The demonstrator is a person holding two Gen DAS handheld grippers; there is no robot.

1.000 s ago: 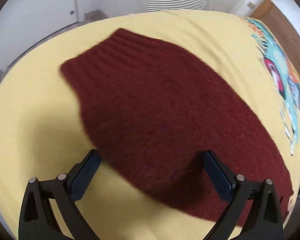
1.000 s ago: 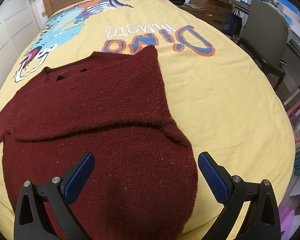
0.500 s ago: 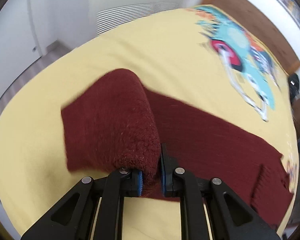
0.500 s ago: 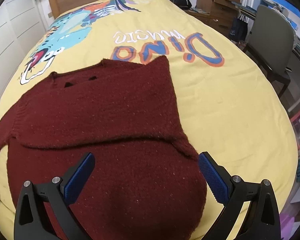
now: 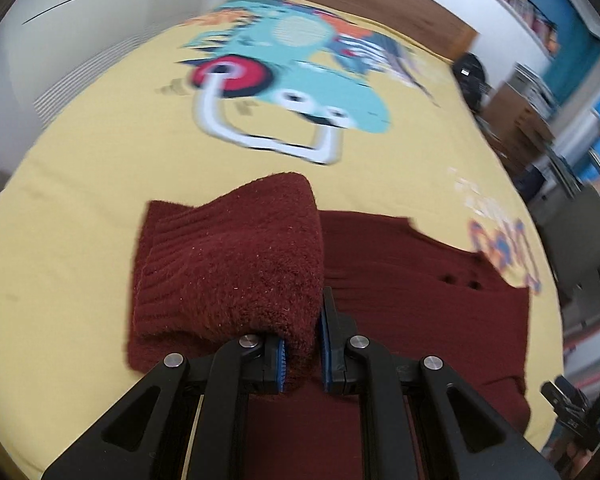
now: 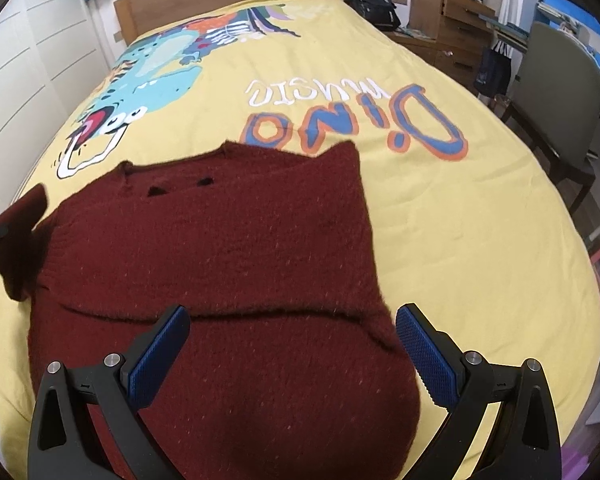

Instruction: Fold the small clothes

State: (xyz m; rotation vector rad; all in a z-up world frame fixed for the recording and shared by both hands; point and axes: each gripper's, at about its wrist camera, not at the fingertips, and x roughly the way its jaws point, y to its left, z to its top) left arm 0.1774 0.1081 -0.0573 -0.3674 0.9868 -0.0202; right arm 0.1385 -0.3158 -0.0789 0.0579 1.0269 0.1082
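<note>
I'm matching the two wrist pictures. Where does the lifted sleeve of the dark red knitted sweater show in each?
Left wrist: lifted sleeve at centre, pinched in the left gripper.
Right wrist: sleeve at the far left edge, raised off the bed.
Shared landmark: the two small holes near the sweater's neckline.

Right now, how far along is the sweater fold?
Done: one sleeve already lies folded across the maroon sweater. In hand: the left gripper is shut on the other sleeve, lifted off the yellow bedspread beside the body. Left: lay that sleeve across, then fold the body; the right gripper, jaws open, hovers over the hem, holding nothing.
</note>
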